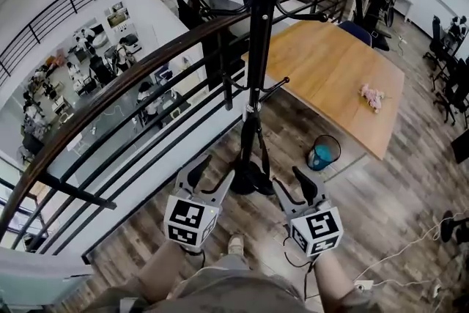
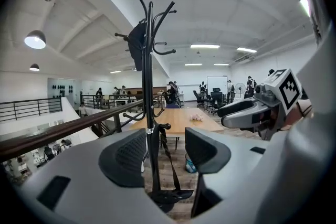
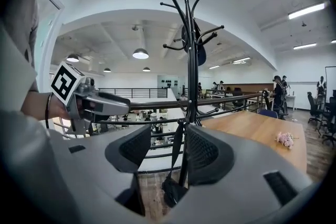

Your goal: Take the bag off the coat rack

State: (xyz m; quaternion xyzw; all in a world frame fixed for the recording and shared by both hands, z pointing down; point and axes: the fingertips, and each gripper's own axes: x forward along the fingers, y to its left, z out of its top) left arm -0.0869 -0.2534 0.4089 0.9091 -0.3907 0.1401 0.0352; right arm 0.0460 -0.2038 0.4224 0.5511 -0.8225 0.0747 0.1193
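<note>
While the left claw [image 1: 218, 166] and right claw [image 1: 287, 178] stood spread and empty at lower centre, the bag [image 3: 169, 190] hung low on the coat rack [image 1: 258, 48] beyond them. Blue bin [image 1: 323, 152] at right; contents unreadable.

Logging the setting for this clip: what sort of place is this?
Probably an open-plan office or lab mezzanine: a railing overlooks a lower floor of workstations, with a long wooden table and office chairs.

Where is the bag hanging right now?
Head view, centre: the bag hangs by its strap from a low hook on the coat rack, down near the base, beside the railing.
</note>
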